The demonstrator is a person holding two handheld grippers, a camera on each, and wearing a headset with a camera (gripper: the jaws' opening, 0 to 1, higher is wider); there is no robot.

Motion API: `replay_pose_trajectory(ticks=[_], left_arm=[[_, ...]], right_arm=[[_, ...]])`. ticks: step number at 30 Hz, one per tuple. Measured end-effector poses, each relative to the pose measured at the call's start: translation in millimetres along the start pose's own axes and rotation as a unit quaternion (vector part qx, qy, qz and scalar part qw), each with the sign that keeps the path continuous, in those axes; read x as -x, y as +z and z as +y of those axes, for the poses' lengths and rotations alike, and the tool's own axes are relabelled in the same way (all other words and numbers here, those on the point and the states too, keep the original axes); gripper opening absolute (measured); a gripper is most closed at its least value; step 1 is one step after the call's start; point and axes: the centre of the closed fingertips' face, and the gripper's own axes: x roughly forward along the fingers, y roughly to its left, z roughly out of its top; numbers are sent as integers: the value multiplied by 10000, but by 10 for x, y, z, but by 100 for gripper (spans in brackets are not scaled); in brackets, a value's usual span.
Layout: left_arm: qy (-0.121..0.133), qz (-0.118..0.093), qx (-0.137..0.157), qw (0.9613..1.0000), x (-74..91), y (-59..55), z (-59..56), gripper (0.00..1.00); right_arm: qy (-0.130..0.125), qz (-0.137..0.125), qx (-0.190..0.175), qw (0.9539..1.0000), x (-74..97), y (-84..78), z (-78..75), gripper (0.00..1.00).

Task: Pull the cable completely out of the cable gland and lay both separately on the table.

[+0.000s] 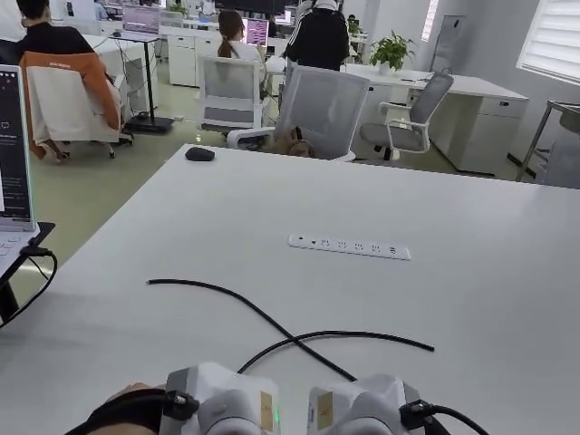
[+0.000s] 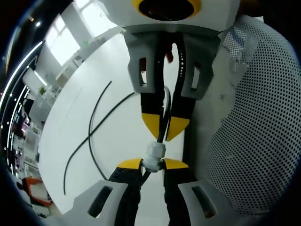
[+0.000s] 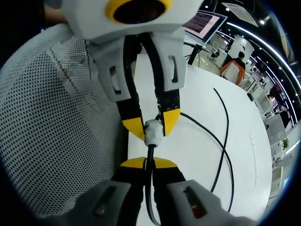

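Observation:
A white cable gland [image 2: 154, 155] sits between the yellow-tipped jaws of my left gripper [image 2: 153, 164], which is shut on it. A black cable [image 2: 164, 120] runs out of the gland into the facing right gripper [image 2: 165, 126]. In the right gripper view, my right gripper [image 3: 148, 163] is shut on the black cable [image 3: 150, 162] just below the gland [image 3: 153, 132], which the left gripper [image 3: 152, 125] holds from above. The two pairs of tips stand close together, tip to tip. At the bottom edge of the head view sit both white housings [image 1: 227, 403], with their jaws hidden.
Two loose black cables [image 1: 263, 317] cross on the white table [image 1: 471, 299]. A white power strip [image 1: 349, 246] lies mid-table, a black mouse [image 1: 199, 154] at the far edge, a laptop [image 1: 14, 154] at left. Office chairs [image 1: 317, 109] stand beyond. White mesh [image 2: 254, 122] is close beside the grippers.

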Motion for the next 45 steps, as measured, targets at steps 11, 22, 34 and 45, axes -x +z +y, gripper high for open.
replay_pose_trajectory(ticks=[11, 22, 34, 45], left_arm=[[27, 47, -7, 10000, 5, -15, 8, 18], [130, 169, 101, 9997, 25, -86, 65, 18], [63, 59, 41, 10000, 21, -23, 28, 18], [-69, -50, -74, 9999, -2, 31, -27, 18]], right_arm=[[-48, 391, -156, 9991, -6, -201, -40, 3], [-129, 1394, -464, 9891, 1, -652, -86, 3], [61, 691, -552, 9961, -22, -360, -32, 17], [392, -136, -609, 9973, -4, -11, 81, 3]])
